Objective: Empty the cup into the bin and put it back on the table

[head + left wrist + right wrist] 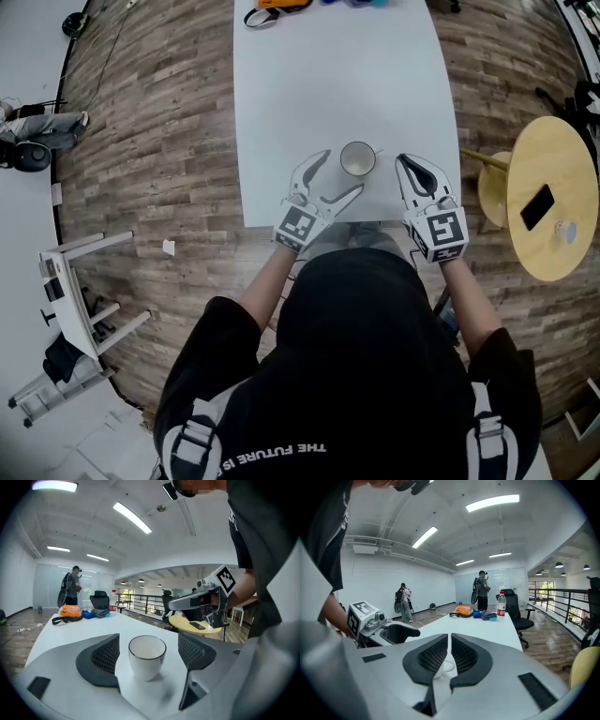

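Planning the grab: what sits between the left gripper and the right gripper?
An upright white cup, seen in the head view. It stands inside the left gripper, whose jaws are open and clear of it, as that gripper's view shows.

The cup (444, 667) hid mostly behind the right gripper (449, 639). The top edge cut off the orange bag (284, 4).

White cup (357, 158) with thin dark rim, white tabletop (328, 84), grey-white left gripper (341, 172) and right gripper (405, 161), black mesh-patterned pads (105, 656), black-and-white square-marker cubes (298, 225), orange bag (70, 611) at far edge, brown plank-patterned floor (159, 141), pale yellow round side table (553, 169).
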The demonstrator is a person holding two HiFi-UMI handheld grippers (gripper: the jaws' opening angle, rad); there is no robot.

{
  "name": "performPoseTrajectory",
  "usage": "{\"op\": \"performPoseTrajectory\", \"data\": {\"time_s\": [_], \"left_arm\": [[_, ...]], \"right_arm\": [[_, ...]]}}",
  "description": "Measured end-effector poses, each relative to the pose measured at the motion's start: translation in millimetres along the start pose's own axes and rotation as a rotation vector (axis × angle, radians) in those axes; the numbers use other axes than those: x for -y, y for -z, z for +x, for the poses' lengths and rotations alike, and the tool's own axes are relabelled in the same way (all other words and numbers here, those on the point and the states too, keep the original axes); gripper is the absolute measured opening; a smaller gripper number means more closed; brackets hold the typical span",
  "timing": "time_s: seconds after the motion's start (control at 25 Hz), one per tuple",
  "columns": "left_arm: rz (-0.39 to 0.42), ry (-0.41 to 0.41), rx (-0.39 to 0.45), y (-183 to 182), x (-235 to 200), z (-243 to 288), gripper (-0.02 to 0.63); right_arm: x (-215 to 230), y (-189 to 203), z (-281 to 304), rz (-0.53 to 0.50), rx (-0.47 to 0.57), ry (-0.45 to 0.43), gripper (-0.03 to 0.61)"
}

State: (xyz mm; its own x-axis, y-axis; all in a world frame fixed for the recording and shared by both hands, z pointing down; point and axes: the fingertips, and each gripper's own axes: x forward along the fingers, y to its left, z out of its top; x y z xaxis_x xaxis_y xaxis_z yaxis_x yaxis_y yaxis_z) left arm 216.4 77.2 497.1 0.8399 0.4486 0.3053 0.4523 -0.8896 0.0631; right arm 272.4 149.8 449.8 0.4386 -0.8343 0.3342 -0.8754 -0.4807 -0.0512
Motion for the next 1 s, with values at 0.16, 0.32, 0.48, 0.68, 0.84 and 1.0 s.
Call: {"op": "performPoseTrajectory", "data": {"time_s": [0.16, 0.32, 0.48, 0.68, 0.84, 1.0], "left_arm": [[0.002, 0.06, -0.046, 25, 5, 21, 0.388], [-0.017, 0.088, -0.065, 46, 5, 36, 0.388], [-0.036, 0.095, -0.06, 58, -3, 52, 0.388], [-0.014, 0.114, -0.038, 63, -8, 68, 0.388], [0.016, 0.122, -0.014, 65, -9, 72, 0.388], [0.027, 0.137, -0.011, 64, -5, 75, 0.387]], "right_arm": [[-1, 29, 14, -0.056, -0.1, -0.049, 0.048], [4, 68, 37, -0.091, -0.201, -0.093, 0.132], [16, 93, 66, -0.097, -0.232, -0.103, 0.132], [24, 106, 97, -0.11, -0.215, -0.161, 0.132], [21, 109, 107, -0.087, -0.18, -0.18, 0.126], [14, 109, 105, -0.103, -0.157, -0.175, 0.062]]}}
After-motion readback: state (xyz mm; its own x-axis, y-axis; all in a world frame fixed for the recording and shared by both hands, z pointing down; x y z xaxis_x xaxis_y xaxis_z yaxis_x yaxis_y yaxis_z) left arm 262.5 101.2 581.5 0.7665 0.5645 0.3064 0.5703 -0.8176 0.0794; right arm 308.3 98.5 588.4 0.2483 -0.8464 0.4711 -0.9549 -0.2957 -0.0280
